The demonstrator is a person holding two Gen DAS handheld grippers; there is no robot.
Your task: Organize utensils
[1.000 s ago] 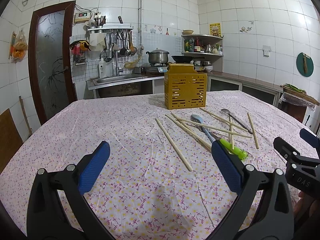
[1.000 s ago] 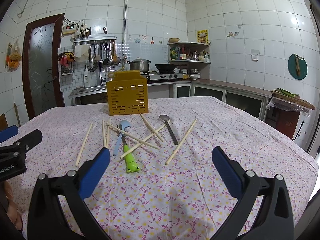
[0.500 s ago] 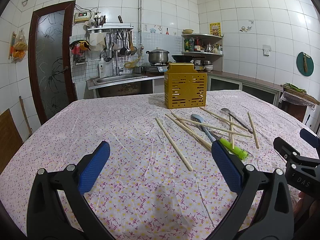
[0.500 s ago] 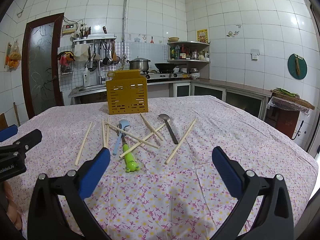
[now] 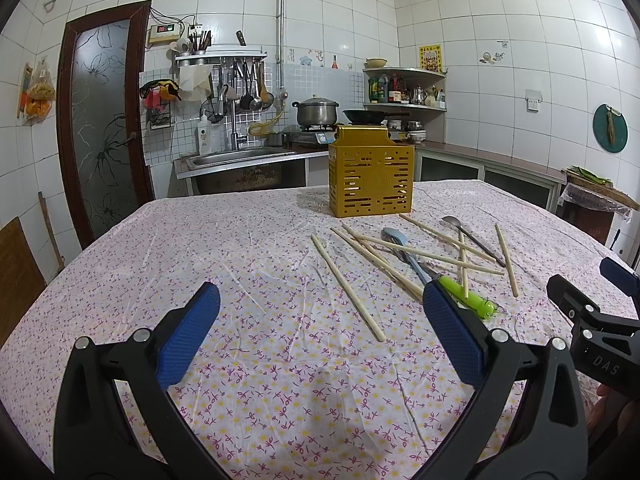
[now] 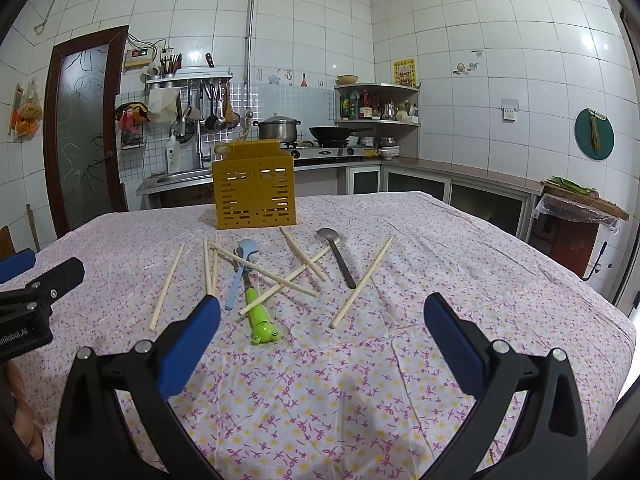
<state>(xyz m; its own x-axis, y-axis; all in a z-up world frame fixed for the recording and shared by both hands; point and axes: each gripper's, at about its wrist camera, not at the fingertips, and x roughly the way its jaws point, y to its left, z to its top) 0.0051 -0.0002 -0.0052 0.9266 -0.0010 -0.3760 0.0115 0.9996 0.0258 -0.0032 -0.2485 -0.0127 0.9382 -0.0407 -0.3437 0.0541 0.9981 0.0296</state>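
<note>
A yellow slotted utensil holder stands upright on the floral tablecloth. In front of it lie several wooden chopsticks, a light blue spoon, a dark metal spoon and a green frog-handled utensil, partly crossed over each other. My left gripper is open and empty, low over the cloth short of the pile. My right gripper is open and empty, just short of the utensils. Each gripper shows at the edge of the other's view.
The table is covered by a pink-flowered cloth. Behind it are a sink counter, a stove with a pot and pan, a corner shelf, and a dark door at left. A side stand is at right.
</note>
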